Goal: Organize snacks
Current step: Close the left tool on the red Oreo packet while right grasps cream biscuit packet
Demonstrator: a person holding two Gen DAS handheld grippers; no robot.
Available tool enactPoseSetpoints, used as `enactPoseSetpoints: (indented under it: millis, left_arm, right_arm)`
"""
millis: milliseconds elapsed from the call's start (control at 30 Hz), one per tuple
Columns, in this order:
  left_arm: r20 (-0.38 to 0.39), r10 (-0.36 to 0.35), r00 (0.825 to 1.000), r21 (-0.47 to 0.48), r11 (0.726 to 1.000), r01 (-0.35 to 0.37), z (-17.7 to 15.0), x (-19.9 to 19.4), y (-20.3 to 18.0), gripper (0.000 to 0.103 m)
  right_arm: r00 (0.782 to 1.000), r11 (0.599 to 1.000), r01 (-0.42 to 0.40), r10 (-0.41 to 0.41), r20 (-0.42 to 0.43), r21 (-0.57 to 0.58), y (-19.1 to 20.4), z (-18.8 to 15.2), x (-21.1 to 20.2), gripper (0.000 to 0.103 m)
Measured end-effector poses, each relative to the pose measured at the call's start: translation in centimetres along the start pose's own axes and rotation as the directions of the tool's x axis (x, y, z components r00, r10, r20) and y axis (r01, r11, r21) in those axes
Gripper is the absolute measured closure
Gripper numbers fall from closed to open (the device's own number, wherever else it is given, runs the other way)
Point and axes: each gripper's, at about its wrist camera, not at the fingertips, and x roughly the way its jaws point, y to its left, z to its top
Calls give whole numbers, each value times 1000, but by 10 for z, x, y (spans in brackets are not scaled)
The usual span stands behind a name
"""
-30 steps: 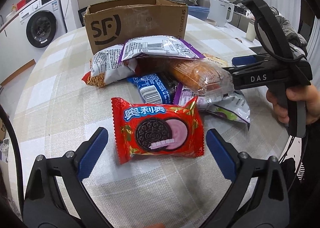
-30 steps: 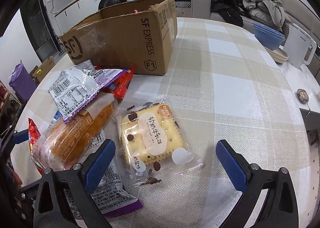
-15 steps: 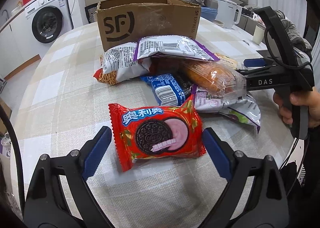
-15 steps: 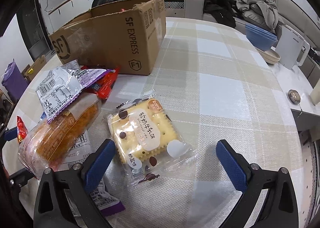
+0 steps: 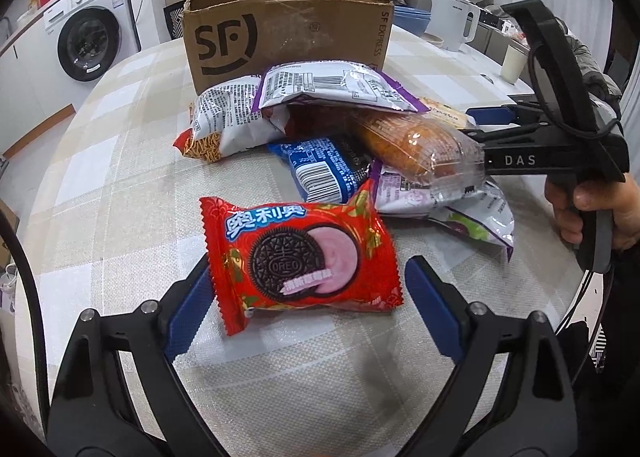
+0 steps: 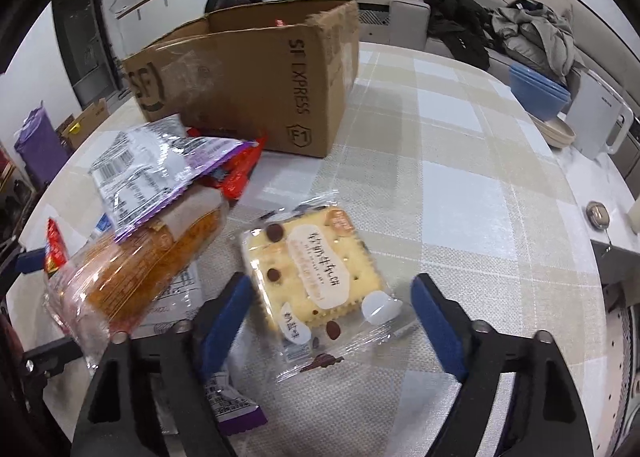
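Note:
A red Oreo packet (image 5: 304, 257) lies on the checked tablecloth. My left gripper (image 5: 310, 303) is open, its blue pads on either side of the packet's near end. A yellow cracker packet (image 6: 316, 273) lies in front of my right gripper (image 6: 332, 307), which is open with its pads on either side of the packet. A heap of snacks sits between: a bread roll in clear wrap (image 5: 420, 145) (image 6: 140, 269), a purple-edged bag (image 5: 336, 87), a blue packet (image 5: 324, 171). An open SF Express cardboard box (image 5: 288, 33) (image 6: 256, 81) stands behind the heap.
The right gripper's body and the hand holding it (image 5: 560, 161) show at the right of the left wrist view. A white kettle (image 6: 600, 125) and blue bowls (image 6: 538, 93) stand at the table's far right. A washing machine (image 5: 88, 41) is beyond the table.
Both grippers have moved forward and lower. The Oreo packet now lies between the left pads and the cracker packet between the right pads. Both jaws have narrowed somewhat.

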Motion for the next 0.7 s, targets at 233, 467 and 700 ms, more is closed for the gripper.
enactPoseSetpoints:
  millis: [233,467,700]
  left_arm:
    - [1,6,1000,-11,1000,-6,-1,0,2,11]
    - [-5,10,1000,-21,1000,-10,0,1,4,11]
    - [-13,-8,1000,-44,999,8,-1,3,6,11]
  right_arm:
    - [1000,1000,-21,21,11,-18,4,-3,-5,36]
    - [1000,999,-22,23,14,-32,10,-5,-8,41]
    - [1000,999,-22,23,14,-34,9,-5,-9,41]
